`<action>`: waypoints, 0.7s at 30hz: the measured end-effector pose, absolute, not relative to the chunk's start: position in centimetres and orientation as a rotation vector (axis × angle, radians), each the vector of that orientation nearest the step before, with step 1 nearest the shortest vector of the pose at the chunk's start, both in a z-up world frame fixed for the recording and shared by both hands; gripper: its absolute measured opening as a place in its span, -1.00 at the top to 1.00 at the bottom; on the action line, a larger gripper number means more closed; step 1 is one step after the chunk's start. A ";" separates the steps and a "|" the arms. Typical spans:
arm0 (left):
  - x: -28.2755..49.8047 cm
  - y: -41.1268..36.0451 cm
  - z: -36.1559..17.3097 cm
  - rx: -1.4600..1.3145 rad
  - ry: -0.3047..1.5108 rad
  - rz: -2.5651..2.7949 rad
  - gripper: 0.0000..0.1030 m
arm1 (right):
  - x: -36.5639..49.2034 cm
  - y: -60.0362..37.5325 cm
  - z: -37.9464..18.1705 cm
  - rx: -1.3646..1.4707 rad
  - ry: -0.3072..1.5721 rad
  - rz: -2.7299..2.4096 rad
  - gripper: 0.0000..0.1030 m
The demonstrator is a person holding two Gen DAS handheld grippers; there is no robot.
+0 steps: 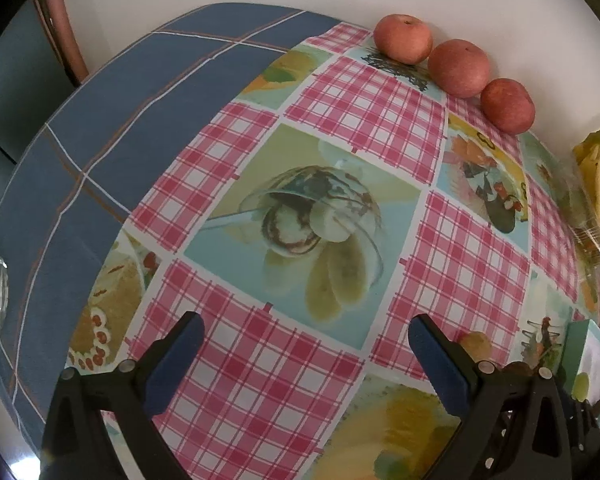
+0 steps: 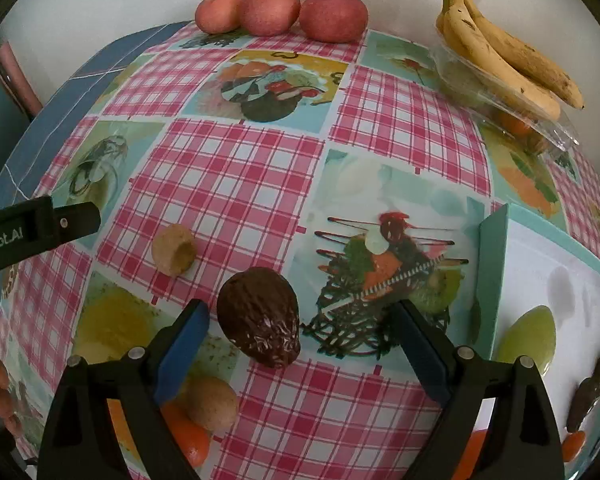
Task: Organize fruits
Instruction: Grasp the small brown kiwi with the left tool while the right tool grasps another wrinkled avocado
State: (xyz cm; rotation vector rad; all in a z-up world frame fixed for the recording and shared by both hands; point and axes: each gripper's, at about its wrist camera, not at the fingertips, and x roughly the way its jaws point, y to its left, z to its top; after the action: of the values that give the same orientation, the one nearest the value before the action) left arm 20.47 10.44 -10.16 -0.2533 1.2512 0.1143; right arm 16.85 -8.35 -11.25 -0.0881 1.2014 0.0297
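Jaws wide open, empty, on right gripper (image 2: 300,344) and left gripper (image 1: 306,354). Dark avocado (image 2: 260,316) on bench between right jaws. Next: close, carry right to tray (image 2: 496,280).

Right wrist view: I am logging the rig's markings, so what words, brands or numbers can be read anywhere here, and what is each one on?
"Robot.AI": white letters on the black body of the left tongs, at the left edge; its start is cut off by the frame.
Pink checked tablecloth with dessert pictures: pictures only, no readable words.
White and teal box: no text visible.
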 end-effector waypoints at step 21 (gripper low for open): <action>20.5 5.7 -9.2 -0.280 1.253 -0.069 -1.00 | 15.4 -12.2 -10.0 -0.040 1.186 -0.038 0.08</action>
State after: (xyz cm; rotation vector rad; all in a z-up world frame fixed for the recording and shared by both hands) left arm 20.46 5.73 -9.20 -0.2802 1.2534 -0.0687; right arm 15.41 -12.17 -9.98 -0.0400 1.1863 -0.0377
